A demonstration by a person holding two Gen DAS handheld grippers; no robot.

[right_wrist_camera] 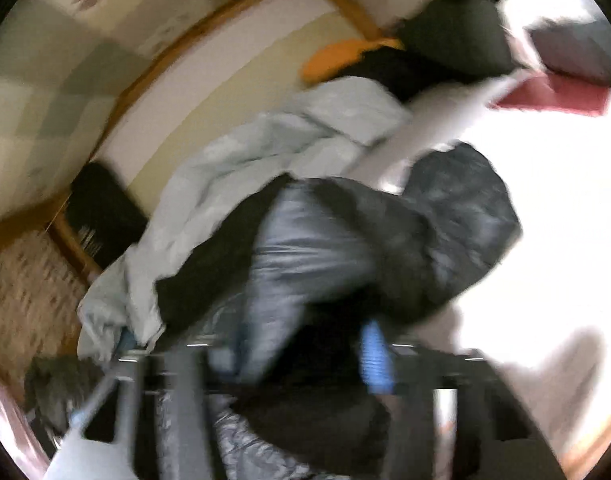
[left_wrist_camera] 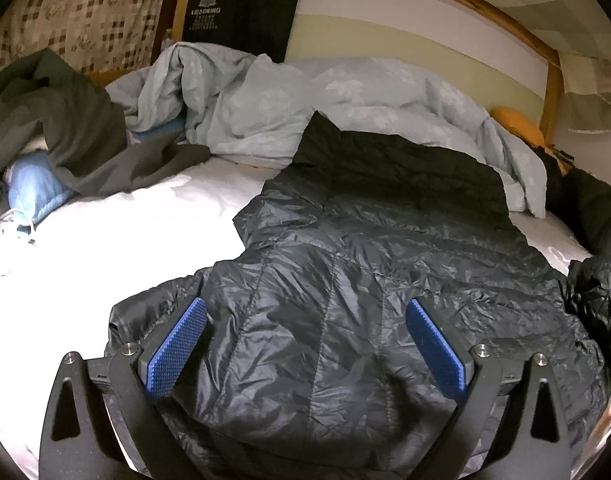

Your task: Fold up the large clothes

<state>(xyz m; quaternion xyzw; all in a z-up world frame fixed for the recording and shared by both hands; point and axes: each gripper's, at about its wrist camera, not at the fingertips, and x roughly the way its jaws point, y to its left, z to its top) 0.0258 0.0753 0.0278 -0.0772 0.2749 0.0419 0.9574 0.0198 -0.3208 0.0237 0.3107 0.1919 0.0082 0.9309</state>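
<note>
The left wrist view shows the dark puffer jacket (left_wrist_camera: 345,280) spread on the white bed (left_wrist_camera: 125,248), the left gripper (left_wrist_camera: 305,340) wide open above it, touching nothing. The blurred right wrist view shows the right gripper (right_wrist_camera: 305,360) with fingers seemingly closed on a bunched jacket fold. A pale blue quilt (left_wrist_camera: 305,96) lies crumpled behind.

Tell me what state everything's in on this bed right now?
Dark puffer jacket: spread flat on the white sheet, crumpled.
Pale blue duvet: bunched up by the headboard.
Grey garment: heaped, unfolded.
Left gripper: open, over the jacket.
Right gripper: blurred, jacket fabric between its fingers; grip unclear.
</note>
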